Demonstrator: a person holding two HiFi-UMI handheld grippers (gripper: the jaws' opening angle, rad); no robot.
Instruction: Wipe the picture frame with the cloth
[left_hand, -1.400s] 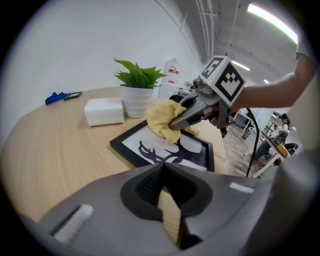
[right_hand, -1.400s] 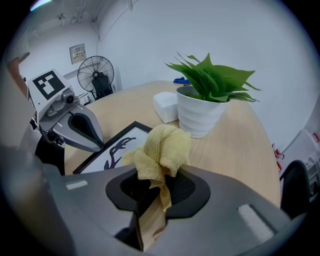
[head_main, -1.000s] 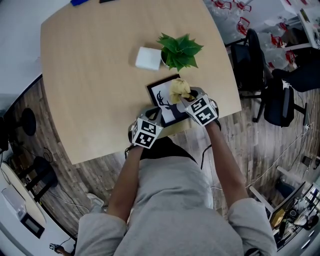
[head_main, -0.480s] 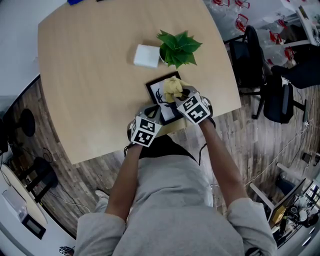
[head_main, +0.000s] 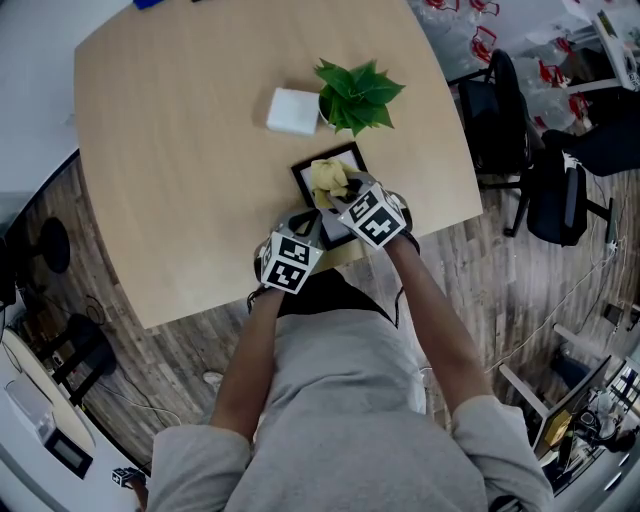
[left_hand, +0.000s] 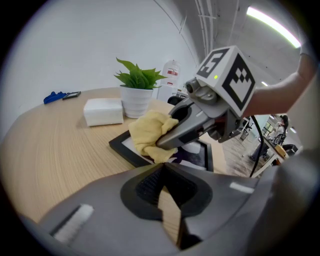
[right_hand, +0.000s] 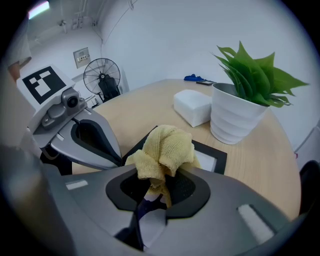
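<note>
Evidently mid-wipe: the right tool (right_hand: 152, 192) is clenched on the yellow cloth (right_hand: 167, 145), pressing it onto the picture frame (head_main: 352, 157), which lies flat on the surface (head_main: 180, 150) at centre, just below the plant (head_main: 358, 92). The left tool (left_hand: 167, 197), jaws together and empty, rests at the frame's near corner, probably to steady it.

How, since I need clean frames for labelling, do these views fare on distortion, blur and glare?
Head view: fisheye curves the table edges; light even, sharp. Left gripper view: dark round vignette, ceiling light glares top right. Right gripper view: same vignette; cloth crisp, picture edges soft.
</note>
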